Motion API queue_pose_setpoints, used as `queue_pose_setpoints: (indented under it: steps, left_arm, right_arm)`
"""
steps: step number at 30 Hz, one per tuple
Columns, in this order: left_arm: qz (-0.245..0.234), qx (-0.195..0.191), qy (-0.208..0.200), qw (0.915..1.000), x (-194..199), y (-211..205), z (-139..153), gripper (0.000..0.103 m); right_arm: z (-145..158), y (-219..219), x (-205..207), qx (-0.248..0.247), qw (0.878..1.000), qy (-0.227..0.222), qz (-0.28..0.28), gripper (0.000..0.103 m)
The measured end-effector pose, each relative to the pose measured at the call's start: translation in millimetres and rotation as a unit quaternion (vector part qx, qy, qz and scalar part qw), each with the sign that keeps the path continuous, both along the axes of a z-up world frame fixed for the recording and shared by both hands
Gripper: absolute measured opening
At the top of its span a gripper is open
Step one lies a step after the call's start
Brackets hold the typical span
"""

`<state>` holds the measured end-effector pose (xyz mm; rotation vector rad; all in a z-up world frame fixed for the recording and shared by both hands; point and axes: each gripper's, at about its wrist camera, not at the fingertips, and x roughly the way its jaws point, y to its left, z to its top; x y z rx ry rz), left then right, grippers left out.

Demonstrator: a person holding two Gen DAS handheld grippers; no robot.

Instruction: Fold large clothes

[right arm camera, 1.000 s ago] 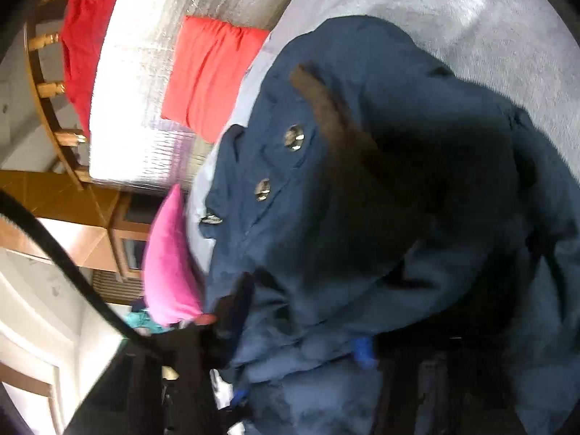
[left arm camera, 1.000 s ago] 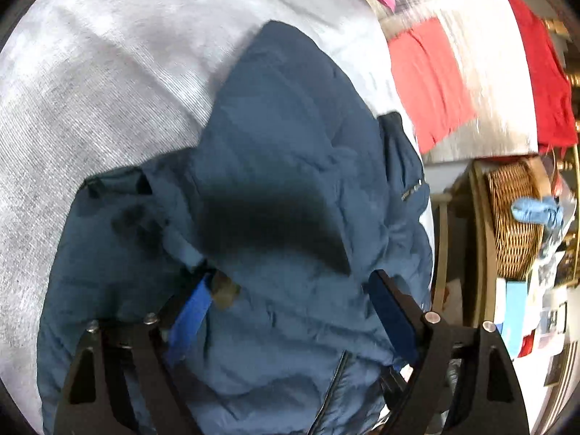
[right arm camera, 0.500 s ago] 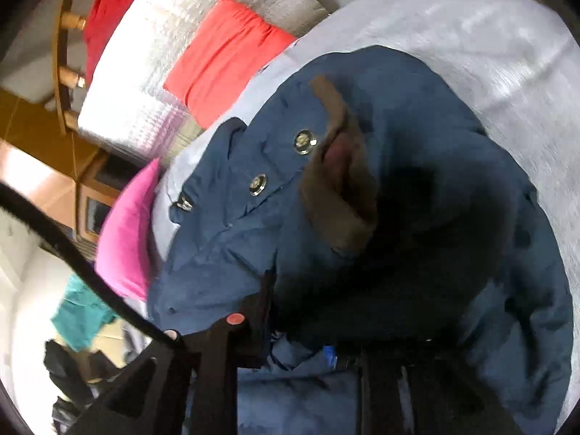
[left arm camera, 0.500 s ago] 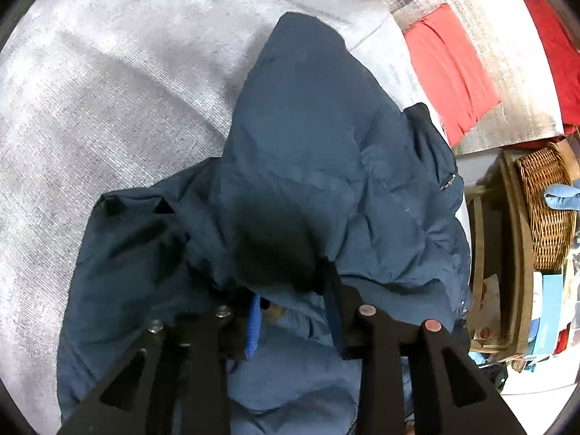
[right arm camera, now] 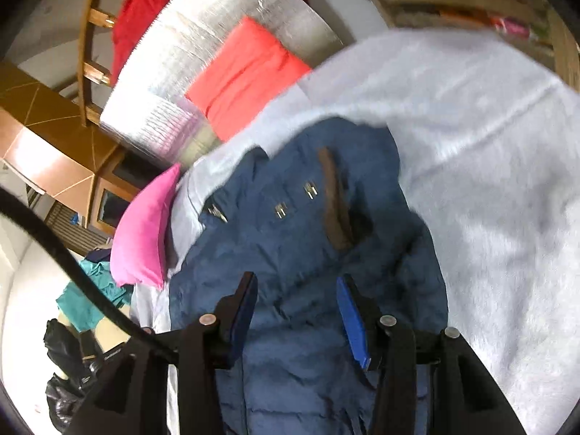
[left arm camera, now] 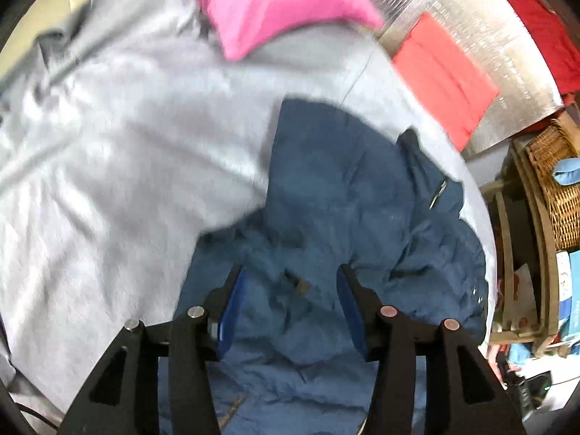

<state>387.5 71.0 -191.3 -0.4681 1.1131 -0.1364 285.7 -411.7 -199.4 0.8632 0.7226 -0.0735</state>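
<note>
A navy blue padded jacket [left arm camera: 344,188] lies bunched on a light grey bed cover [left arm camera: 108,145]. In the right wrist view the jacket [right arm camera: 290,235] shows a brown strip [right arm camera: 335,210] and a row of metal snaps [right arm camera: 310,190]. My left gripper [left arm camera: 290,279] hovers above the jacket's crumpled middle. Its jaws are opening, and the blue pads [left arm camera: 232,304] press on nothing; fabric shows only below the gap. My right gripper [right arm camera: 295,286] hangs over the jacket's near part, jaws opening too, with no cloth caught between its pads [right arm camera: 353,322].
A pink pillow [left arm camera: 275,0] and a red cushion [left arm camera: 446,72] on a silver mat [left arm camera: 489,29] lie beyond the jacket. A wicker basket [left arm camera: 554,188] stands on wooden shelves at the right. Teal cloth [right arm camera: 87,301] and a black bag [right arm camera: 61,380] lie off the bed.
Both grippers, closed into the jacket's folds half a second ago, now stand apart and have lifted clear. The jacket looks smaller and farther below in both views.
</note>
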Motion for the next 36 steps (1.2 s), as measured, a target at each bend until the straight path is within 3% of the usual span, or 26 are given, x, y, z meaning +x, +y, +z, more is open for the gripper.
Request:
queue_pose_setpoints:
  steps: [4, 8, 9, 10, 12, 16, 21, 24, 27, 31, 33, 36]
  left_arm:
    - [-0.031, 0.011, -0.035, 0.9988, 11.2, -19.0, -0.9, 0.062]
    - [-0.066, 0.014, 0.011, 0.9977, 37.7, -44.4, -33.6, 0.065]
    - [-0.069, 0.028, 0.031, 0.9967, 43.7, -51.1, -45.5, 0.067]
    - [-0.074, 0.051, 0.065, 0.9939, 48.7, -54.4, -61.5, 0.07]
    - [-0.074, 0.051, 0.059, 0.9942, 49.6, -55.2, -65.0, 0.074]
    - [-0.074, 0.058, 0.059, 0.9938, 50.0, -55.0, -64.3, 0.077]
    - [-0.099, 0.083, 0.046, 0.9905, 51.2, -72.0, -68.5, 0.092]
    - [-0.132, 0.116, 0.044, 0.9835, 51.9, -89.0, -72.8, 0.103]
    - [-0.136, 0.142, 0.041, 0.9797, 50.1, -96.8, -74.2, 0.103]
    - [-0.129, 0.131, 0.053, 0.9815, 53.1, -99.7, -72.4, 0.103]
    - [-0.119, 0.129, 0.056, 0.9829, 46.4, -88.7, -63.8, 0.103]
    - [-0.113, 0.149, 0.012, 0.9823, 37.5, -83.2, -37.3, 0.103]
  right_arm:
    - [2.2, 9.3, 25.4, -0.017, 1.0, -0.008, 0.003, 0.049]
    - [-31.0, 12.2, 49.6, -0.003, 1.0, 0.015, 0.005, 0.047]
    - [-49.2, 9.4, 56.2, 0.01, 0.999, 0.04, 0.0, 0.042]
    - [-59.8, 8.2, 59.5, 0.023, 0.998, 0.052, -0.003, 0.029]
    - [-77.9, 1.3, 58.1, 0.038, 0.997, 0.058, -0.019, 0.01]
    - [-87.0, -9.6, 56.7, 0.066, 0.996, 0.054, -0.014, 0.003]
    - [-85.8, -10.1, 61.0, 0.06, 0.996, 0.069, -0.017, 0.002]
    - [-87.0, -3.7, 61.3, 0.047, 0.997, 0.065, -0.015, 0.002]
    - [-86.0, -3.3, 62.3, 0.041, 0.997, 0.069, -0.016, 0.001]
    - [-75.9, 5.2, 68.4, 0.01, 0.996, 0.088, -0.011, 0.002]
    - [-63.3, 12.8, 71.2, -0.021, 0.995, 0.099, 0.001, 0.008]
    - [-42.5, 25.3, 71.4, -0.068, 0.993, 0.097, 0.005, 0.011]
